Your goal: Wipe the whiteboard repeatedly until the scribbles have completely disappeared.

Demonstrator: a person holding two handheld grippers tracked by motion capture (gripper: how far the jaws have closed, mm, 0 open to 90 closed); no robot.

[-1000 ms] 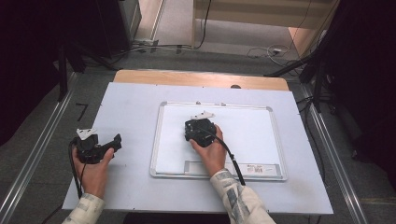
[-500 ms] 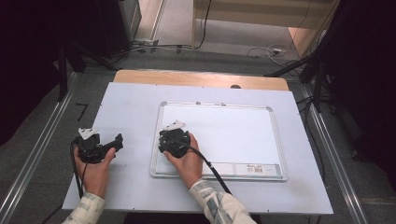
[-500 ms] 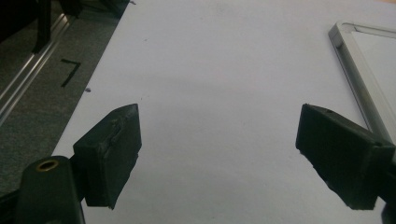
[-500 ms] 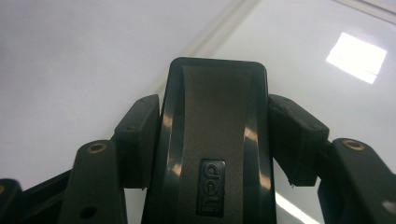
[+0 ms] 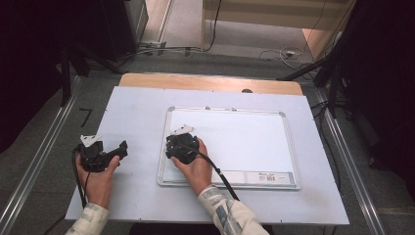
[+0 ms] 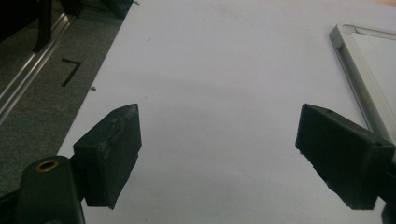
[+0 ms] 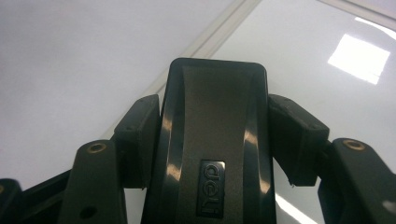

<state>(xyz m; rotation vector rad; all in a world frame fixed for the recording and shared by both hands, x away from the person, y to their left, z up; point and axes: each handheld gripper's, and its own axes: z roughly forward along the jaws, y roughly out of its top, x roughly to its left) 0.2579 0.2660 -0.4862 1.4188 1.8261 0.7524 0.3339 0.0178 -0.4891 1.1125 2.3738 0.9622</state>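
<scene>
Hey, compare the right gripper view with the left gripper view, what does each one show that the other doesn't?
The right gripper view has the right gripper with its fingers shut on a black whiteboard eraser marked "deli", over the shiny writing surface at the left edge of the whiteboard.

The left gripper view has the left gripper with its fingers wide apart and nothing between them, plus grey floor with a black tape mark.

Both show the white table sheet and the whiteboard's metal frame.
</scene>
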